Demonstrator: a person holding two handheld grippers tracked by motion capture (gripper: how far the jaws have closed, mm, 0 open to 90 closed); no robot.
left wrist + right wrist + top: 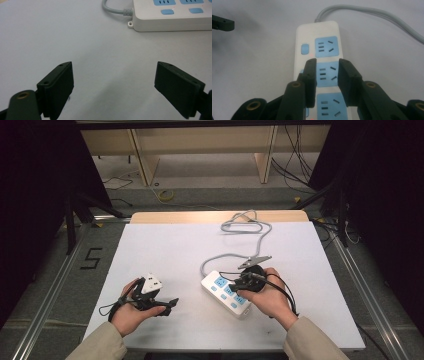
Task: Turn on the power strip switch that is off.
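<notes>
At the white table (165, 240), my right gripper (327, 75) hangs over the middle socket of the white power strip (317, 32), its jaws parted by a narrow gap with nothing between them; whether a pad touches the strip's face I cannot tell. The strip lies on the table's near right part, its three blue sockets showing bare, no plug in any of them, and small red lights glow beside the blue switch buttons (305, 49). Its grey cord (240, 227) runs off toward the far edge and ends in a loose loop there. My left gripper (113, 82) waits well to the left, jaws spread wide over bare tabletop and gripping nothing, with the strip's cord end just ahead of it in the left gripper view. From above, my left hand (131, 312) rests near the table's front edge, my right hand (267, 292) over the strip. By my reading the work is at an early or middle stage: the strip is reached and lined up, but any pressing of a switch or moving of the strip is not yet shown as done.
</notes>
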